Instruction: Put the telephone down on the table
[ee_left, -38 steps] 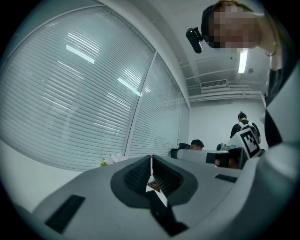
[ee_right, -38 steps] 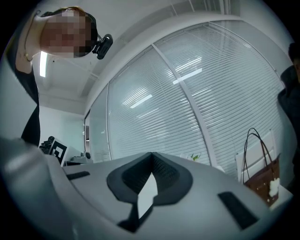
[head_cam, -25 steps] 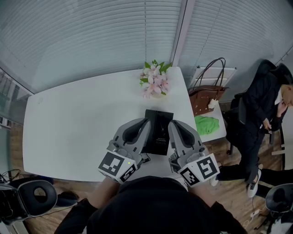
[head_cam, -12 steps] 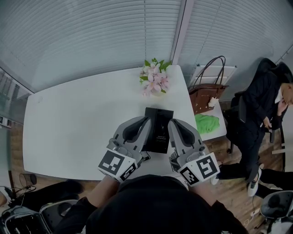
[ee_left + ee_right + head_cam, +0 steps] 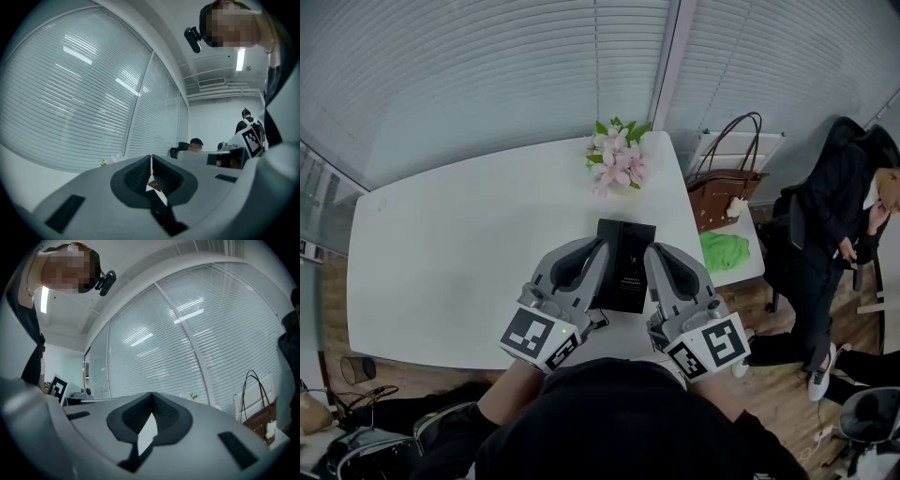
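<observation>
Left gripper [image 5: 598,247] and right gripper [image 5: 652,253], at the lower centre of the head view, point side by side toward the top of the frame; each has its jaws pressed together with nothing between them, and each gripper view shows a single closed seam at the tip; a square-patterned marker cube [image 5: 542,339] sits at the rear of the left gripper, with its counterpart on the right. Black telephone [image 5: 625,265], a flat dark rectangle, occupies the gap between the two gripper noses, its far end projecting just past their tips; the noses flank its long sides closely, though whether they touch it cannot be told. It lies over the near part of the white table [image 5: 441,262], right of centre; whether it rests fully on the surface cannot be judged from this angle. Pink and white flowers [image 5: 617,161] with green leaves stand at the table's far edge, above the telephone in the frame and well apart from it; a green cloth [image 5: 724,254] lies on a white surface at the table's right side; a brown handbag [image 5: 722,192] with dark handles stands just above the cloth; a seated person in dark clothing [image 5: 834,225] occupies the right edge; closed window blinds [image 5: 487,75] fill the upper frame.
</observation>
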Demonstrator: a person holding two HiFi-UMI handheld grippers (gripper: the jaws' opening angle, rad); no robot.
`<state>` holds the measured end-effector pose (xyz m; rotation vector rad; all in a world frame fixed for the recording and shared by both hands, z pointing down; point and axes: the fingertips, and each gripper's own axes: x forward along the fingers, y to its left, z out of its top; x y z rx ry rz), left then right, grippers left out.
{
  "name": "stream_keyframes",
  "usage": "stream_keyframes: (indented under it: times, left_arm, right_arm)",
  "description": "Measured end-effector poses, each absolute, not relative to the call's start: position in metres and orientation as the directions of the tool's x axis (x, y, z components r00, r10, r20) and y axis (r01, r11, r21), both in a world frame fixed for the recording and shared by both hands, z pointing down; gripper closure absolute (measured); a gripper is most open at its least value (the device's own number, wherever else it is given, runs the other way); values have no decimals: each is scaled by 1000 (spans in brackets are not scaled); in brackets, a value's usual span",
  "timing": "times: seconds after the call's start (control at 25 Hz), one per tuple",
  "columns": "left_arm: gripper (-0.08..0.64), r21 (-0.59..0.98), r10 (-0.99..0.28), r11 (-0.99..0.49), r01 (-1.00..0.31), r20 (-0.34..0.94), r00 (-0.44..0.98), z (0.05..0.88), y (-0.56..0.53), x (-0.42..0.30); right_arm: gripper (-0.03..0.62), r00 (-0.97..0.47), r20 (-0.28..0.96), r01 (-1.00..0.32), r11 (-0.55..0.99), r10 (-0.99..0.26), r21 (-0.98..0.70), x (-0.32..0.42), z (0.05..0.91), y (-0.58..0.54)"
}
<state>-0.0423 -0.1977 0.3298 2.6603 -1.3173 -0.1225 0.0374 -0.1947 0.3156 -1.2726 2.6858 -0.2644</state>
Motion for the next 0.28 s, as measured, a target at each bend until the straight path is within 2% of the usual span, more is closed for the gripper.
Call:
stream_keyframes:
  times: [0.28]
  left_arm:
    - [537, 187, -794, -597, -780, 3, 608, 332, -199, -40]
  right_arm:
    - [588, -621, -61, -754, 617, -781, -228, 41, 318, -195]
